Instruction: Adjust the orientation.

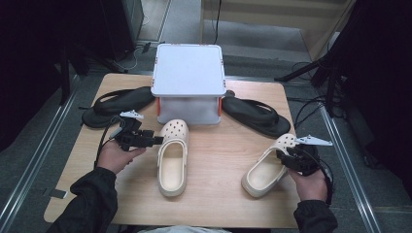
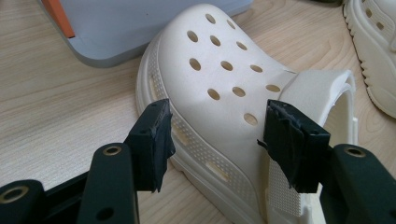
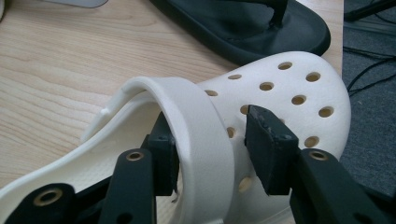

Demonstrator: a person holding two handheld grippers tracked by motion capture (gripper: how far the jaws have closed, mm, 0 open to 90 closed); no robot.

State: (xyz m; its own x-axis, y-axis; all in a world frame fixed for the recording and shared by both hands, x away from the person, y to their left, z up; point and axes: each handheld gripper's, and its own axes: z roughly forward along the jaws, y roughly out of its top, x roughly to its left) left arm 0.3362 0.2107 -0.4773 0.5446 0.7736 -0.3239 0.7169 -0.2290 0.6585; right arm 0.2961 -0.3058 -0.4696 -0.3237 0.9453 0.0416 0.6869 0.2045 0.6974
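High view: a wooden desk (image 1: 214,160) carries two cream clogs. The left clog (image 1: 172,158) lies near the desk's middle, toe toward a grey box (image 1: 188,77) at the far edge; the right clog (image 1: 269,165) lies near the right edge. Black sandals (image 1: 116,104) flank the box. The left tongs (image 1: 158,140) stand spread, straddling the left clog's toe without pressing. The right tongs (image 1: 284,160) stand spread around the right clog's folded heel strap (image 3: 196,135), one jaw inside touching it, the other clear.
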